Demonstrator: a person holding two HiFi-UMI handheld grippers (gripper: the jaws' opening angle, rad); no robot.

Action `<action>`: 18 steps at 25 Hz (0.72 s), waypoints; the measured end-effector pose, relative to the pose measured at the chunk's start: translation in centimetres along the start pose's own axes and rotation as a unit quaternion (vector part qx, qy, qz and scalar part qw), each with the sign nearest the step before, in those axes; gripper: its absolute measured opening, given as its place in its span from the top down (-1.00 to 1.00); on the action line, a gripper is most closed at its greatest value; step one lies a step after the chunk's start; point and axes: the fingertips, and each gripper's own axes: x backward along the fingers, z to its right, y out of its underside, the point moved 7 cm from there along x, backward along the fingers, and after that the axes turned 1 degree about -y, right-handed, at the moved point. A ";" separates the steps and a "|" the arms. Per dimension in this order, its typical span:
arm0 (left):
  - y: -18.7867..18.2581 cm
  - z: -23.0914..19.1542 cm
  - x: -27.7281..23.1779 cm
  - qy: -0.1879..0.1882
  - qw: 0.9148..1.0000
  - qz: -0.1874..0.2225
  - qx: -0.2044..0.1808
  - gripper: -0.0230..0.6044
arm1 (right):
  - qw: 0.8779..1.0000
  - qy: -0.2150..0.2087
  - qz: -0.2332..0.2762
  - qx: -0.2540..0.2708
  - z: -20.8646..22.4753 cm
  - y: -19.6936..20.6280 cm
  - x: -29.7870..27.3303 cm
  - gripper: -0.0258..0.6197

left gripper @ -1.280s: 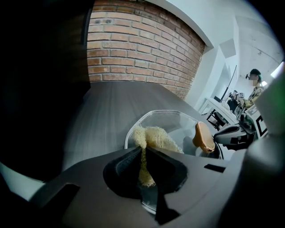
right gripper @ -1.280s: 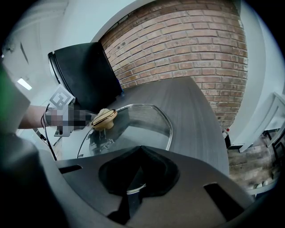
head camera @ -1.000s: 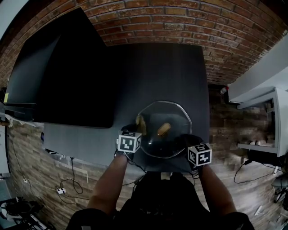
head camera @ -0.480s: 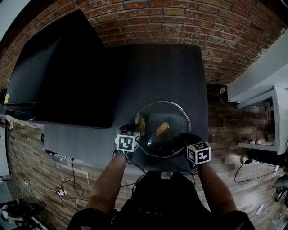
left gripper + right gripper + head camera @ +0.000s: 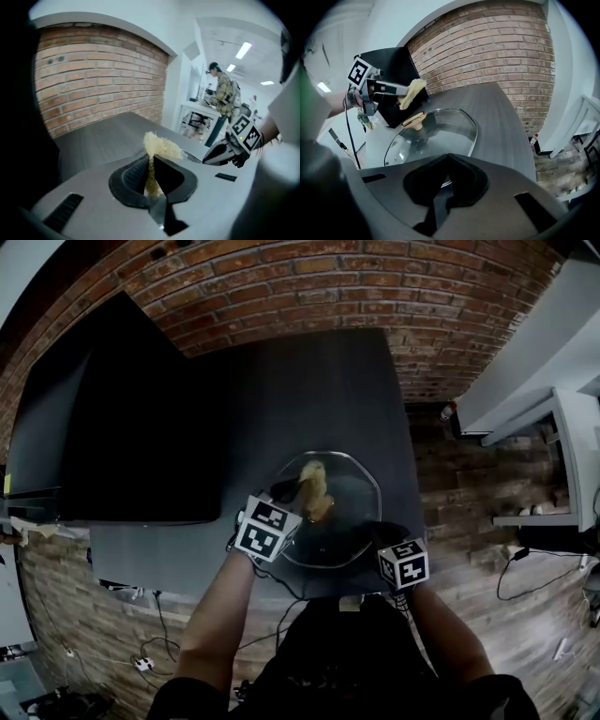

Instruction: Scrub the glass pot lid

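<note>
One dark table [image 5: 309, 381]: bears the lid, beside a brick wall [image 5: 309, 287].
Glass pot lid [image 5: 440, 131]: lies near the table's front edge.
Right gripper [image 5: 449, 158]: jaws pinched on the lid's near rim.
Left gripper [image 5: 151, 157]: clamps a yellow scrubber [image 5: 161, 145] over the lid, near its knob [image 5: 415, 120].

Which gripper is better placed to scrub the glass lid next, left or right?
Left. The left gripper clamps the yellow fibrous scrubber over the clear glass pot lid; the right gripper is shut on the lid's near rim, steadying it.

Black top [image 5: 337, 657]; grey left tool [image 5: 150, 158], right tool [image 5: 447, 155], black-white marker cubes [image 5: 267, 528]
</note>
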 end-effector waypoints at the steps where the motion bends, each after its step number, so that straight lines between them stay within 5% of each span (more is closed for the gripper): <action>1: -1.0 1.0 -0.4 0.019 0.999 -0.004 -0.038 0.77 | 1.000 0.000 -0.003 -0.002 0.0 0.2 -0.1 0.87; 7: -4.2 7.1 -4.2 0.135 0.971 -0.038 -0.196 0.77 | 1.000 0.003 0.000 -0.009 -0.1 0.4 -0.5 0.87; 15: -2.6 12.8 -9.0 0.245 0.888 -0.132 -0.367 0.77 | 1.000 0.007 -0.001 -0.001 -0.1 0.6 -0.7 0.87; 18: -1.9 13.6 -10.4 0.259 0.869 -0.156 -0.391 0.77 | 1.000 0.011 -0.002 -0.002 -0.2 0.6 -0.6 0.87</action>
